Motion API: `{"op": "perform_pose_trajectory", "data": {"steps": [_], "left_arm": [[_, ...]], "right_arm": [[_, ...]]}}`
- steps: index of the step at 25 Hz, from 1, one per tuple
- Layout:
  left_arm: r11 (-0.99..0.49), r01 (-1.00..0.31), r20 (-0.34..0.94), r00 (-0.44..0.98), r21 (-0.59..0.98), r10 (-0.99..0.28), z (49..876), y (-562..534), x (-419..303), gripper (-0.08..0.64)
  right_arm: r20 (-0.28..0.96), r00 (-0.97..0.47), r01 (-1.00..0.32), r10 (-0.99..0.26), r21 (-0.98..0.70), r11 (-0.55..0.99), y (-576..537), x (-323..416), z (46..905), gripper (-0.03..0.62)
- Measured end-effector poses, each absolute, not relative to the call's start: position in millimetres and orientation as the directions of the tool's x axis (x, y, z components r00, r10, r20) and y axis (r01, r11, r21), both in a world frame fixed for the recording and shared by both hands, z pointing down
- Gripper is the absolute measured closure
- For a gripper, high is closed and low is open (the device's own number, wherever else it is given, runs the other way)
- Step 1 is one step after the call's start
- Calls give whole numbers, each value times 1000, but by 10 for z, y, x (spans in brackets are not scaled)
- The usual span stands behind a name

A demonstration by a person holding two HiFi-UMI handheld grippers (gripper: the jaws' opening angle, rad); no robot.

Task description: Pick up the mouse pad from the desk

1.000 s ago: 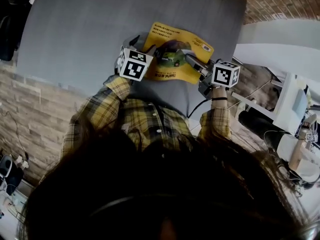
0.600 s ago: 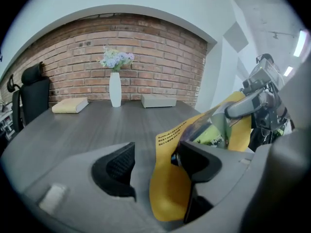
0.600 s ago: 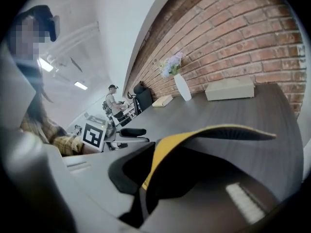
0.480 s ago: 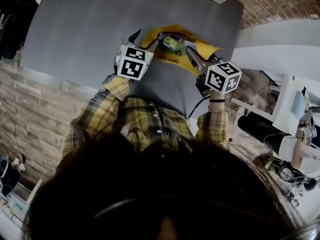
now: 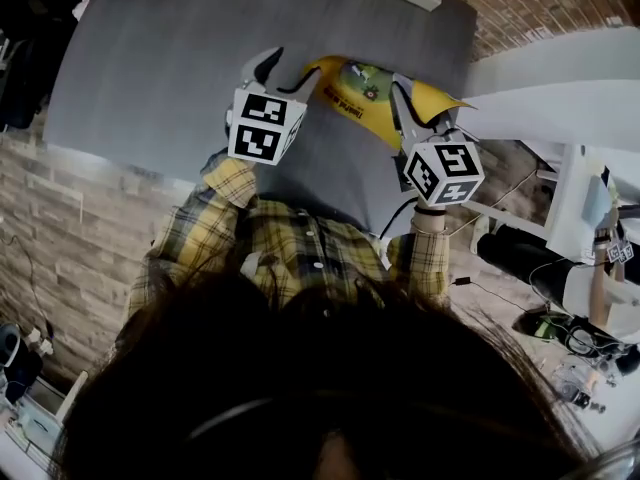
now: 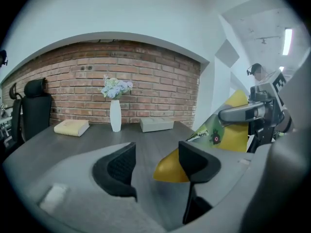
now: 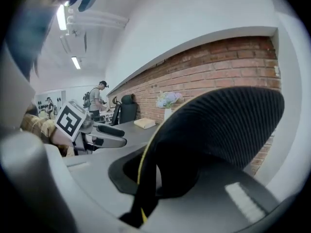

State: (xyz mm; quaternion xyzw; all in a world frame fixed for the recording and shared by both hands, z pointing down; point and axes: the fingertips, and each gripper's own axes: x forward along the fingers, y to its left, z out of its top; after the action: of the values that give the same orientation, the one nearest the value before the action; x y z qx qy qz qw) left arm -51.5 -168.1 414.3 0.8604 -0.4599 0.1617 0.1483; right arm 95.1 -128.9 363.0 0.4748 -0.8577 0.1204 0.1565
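The yellow mouse pad (image 5: 356, 86) hangs tilted above the grey desk (image 5: 150, 68), held by its near right edge. My right gripper (image 5: 403, 98) is shut on it. In the right gripper view the pad's black ribbed underside (image 7: 218, 130) curves up out of the right gripper (image 7: 145, 178). My left gripper (image 5: 280, 68) is just left of the pad, its jaws apart and closing. In the left gripper view the pad's yellow corner (image 6: 167, 166) shows in the left gripper (image 6: 158, 166) beside the right finger (image 6: 197, 161), with no pad pressing on it.
At the desk's far edge, against a brick wall, stand a white vase of flowers (image 6: 115, 113), a cream book (image 6: 71, 127) and a grey box (image 6: 156, 124). A black office chair (image 6: 34, 106) is at the left. A white desk (image 5: 560, 78) lies to the right.
Both grippers have risen. The mouse pad, flat on the desk a second ago, has come up with the right gripper and now hangs tilted.
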Motion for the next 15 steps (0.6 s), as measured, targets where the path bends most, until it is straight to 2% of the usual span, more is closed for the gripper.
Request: {"op": "perform_pose_trajectory", "data": {"steps": [3,9,15], "left_arm": [[-543,-833,368,540,107,-757,3931,-1681,-507,288],[-557,-824,288,562,107,-775,3586,-1676,-507,345],[-566,-817,225,576,115,-786,3380,-1628,-521,405]], "right_arm": [[334,-456,-877,-825,-14,480,-1293,989,3478,578],[245,-378,-914,-893,57,403,-1295,1056,3227,580],[219,-327,-931,-919,90,353,-1260,1095,3127,580]]}}
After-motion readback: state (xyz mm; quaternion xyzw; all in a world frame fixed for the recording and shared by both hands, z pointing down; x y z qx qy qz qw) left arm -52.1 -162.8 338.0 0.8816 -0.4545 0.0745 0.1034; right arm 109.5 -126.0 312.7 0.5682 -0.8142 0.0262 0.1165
